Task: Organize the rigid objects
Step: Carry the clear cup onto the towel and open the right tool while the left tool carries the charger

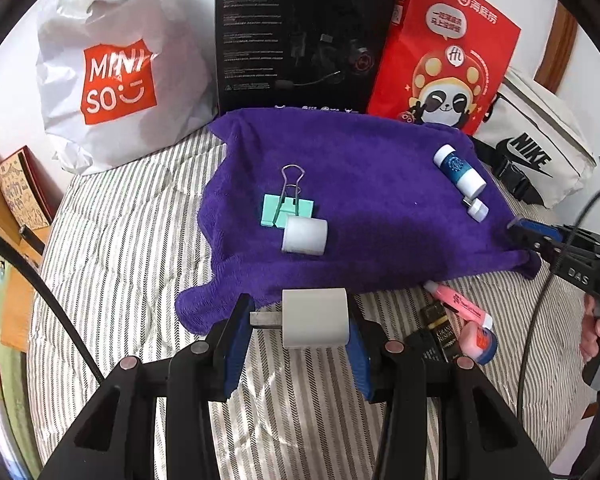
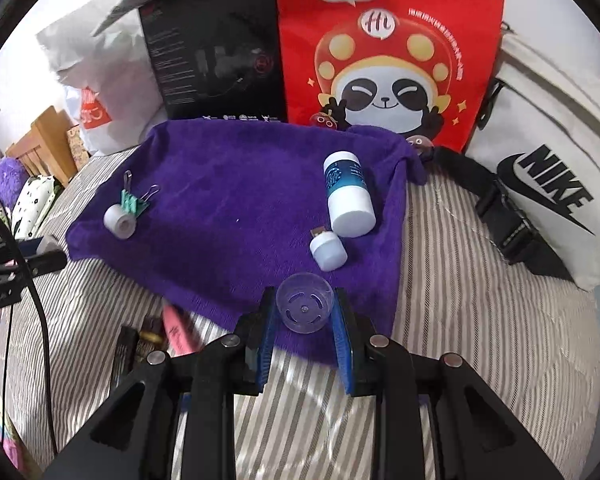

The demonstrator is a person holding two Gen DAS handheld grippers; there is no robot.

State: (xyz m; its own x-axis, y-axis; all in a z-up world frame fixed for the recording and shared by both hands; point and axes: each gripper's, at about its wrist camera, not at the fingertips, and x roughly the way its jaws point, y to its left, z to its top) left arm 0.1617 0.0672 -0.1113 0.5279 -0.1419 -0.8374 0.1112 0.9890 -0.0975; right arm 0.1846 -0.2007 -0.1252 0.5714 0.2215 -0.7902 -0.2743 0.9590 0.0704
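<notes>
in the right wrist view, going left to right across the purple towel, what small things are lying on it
white tape roll → green binder clip, touching the roll → small white plug-like piece → blue and white bottle lying on its side. The clear plastic cap in front of them is held between the right gripper's fingers, not lying on the purple towel.

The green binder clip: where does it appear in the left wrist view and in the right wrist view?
Left wrist view: the green binder clip lies left of centre on the purple towel, touching a white cylinder.
Right wrist view: the green binder clip is at the far left edge of the purple towel, beside the same white cylinder.
Shared landmark: the red panda bag behind the towel.
</notes>
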